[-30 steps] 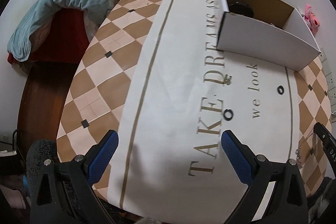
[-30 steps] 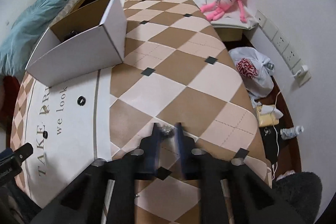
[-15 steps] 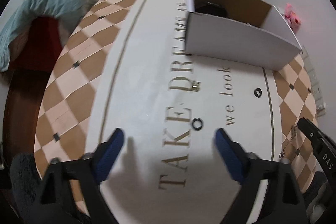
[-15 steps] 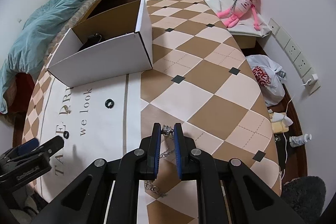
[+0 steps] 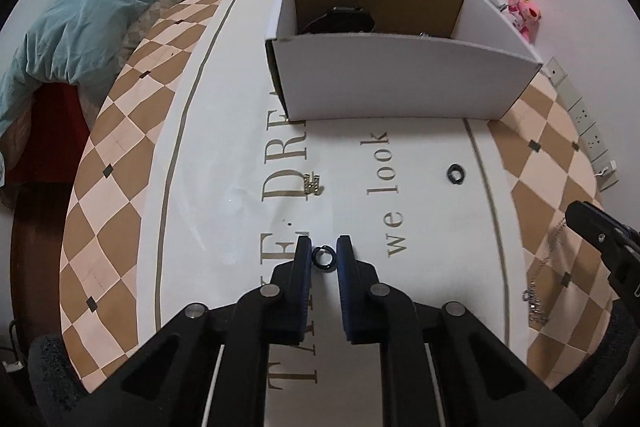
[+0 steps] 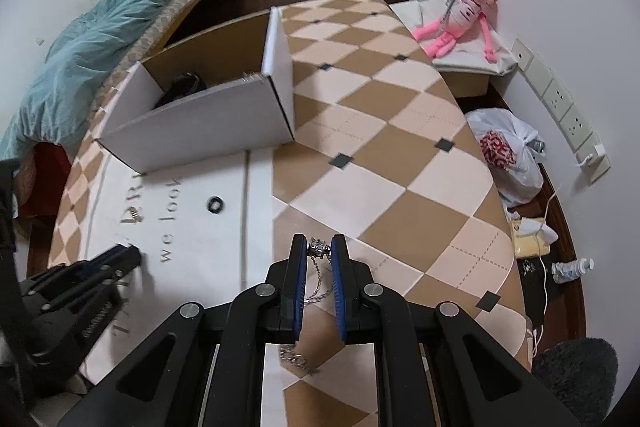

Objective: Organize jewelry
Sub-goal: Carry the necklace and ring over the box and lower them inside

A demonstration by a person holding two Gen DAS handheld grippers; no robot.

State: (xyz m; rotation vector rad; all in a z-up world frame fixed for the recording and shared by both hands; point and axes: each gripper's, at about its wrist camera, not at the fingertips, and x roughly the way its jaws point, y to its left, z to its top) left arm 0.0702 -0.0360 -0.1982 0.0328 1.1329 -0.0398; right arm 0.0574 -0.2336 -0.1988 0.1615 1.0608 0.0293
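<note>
1. L gripper (image 5: 324, 254): blue-padded jaws drawn close around small black ring (image 5: 323, 258) lying on white centre panel of tablecloth (image 5: 224, 163); ring sits betw. the tips, pads at or nearly at its sides, firm contact can't be confirmed.
2. R gripper (image 6: 319, 247): jaws clamped on silver bead end of chain necklace (image 6: 318, 246); chain hangs down betw. fingers, rest trails onto checkered cloth below.
3. Vs 0.5 s ago: L jaws were wide apart w/ ring lying ahead of them; now narrowed to ring width w/ ring betw. tips. R unchanged, grip on chain kept.
4. Second black ring (image 5: 456, 174): loose on white panel, well apart from L jaws, near gold border line.
5. Small gold-tone piece (image 5: 311, 183): lies on printed "D" lettering, betw. L jaws and box.
6. Box (image 5: 400, 83): open-top cardboard, white outside, brown inside; dark item inside, type unclear.
7. Cloth: smooth, tan/cream diamond check w/ small black squares; gold lettering on centre.
8. Room: teal quilt (image 6: 96, 39) on bed, pink plush toy (image 6: 464, 15) by wall.
</note>
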